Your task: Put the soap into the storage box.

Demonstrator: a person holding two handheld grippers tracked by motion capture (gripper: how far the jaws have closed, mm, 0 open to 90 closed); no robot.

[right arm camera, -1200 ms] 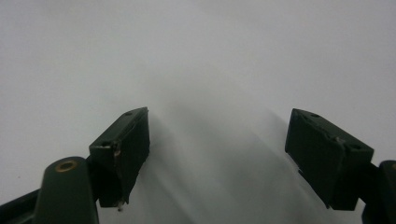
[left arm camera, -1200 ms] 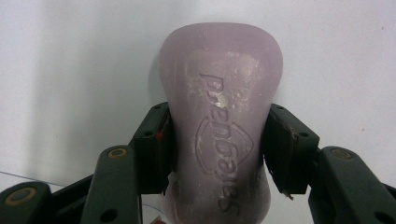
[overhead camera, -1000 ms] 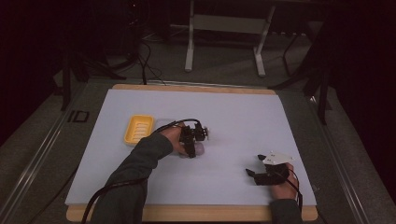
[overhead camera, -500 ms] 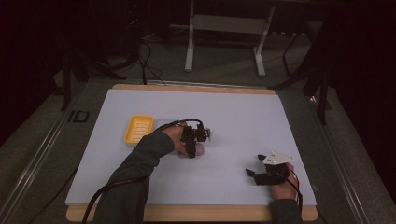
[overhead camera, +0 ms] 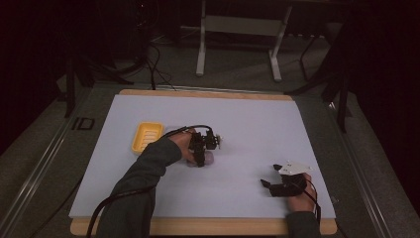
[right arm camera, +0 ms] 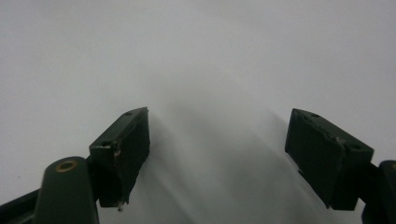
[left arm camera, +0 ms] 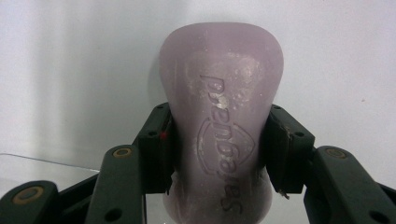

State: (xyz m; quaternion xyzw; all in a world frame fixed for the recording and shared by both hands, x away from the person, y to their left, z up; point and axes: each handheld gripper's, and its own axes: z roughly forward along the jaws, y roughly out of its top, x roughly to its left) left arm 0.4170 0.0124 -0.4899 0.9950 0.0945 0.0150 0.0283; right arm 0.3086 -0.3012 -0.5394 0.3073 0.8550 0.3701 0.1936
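Observation:
A pale lilac bar of soap [left arm camera: 222, 121] with an embossed name fills the middle of the left gripper view. My left gripper [left arm camera: 217, 154] is shut on its waist, a black pad pressed to each side. In the high view that gripper [overhead camera: 200, 157] sits at mid-table pointing down, with the soap [overhead camera: 208, 158] just showing beneath it. A yellow soap dish [overhead camera: 143, 136] lies to its left, apart from it. My right gripper [overhead camera: 267, 184] rests near the front right of the table. Its jaws [right arm camera: 217, 158] stand wide open over bare white surface.
A white sheet [overhead camera: 257, 124] covers the wooden table [overhead camera: 208, 92]. A clear flat edge [left arm camera: 42, 163] shows at the lower left of the left gripper view. Metal frame legs [overhead camera: 237, 44] and cables [overhead camera: 158, 59] stand on the floor beyond the table.
The left gripper has shifted very slightly on the soap at mid-table. The right gripper has stayed in place.

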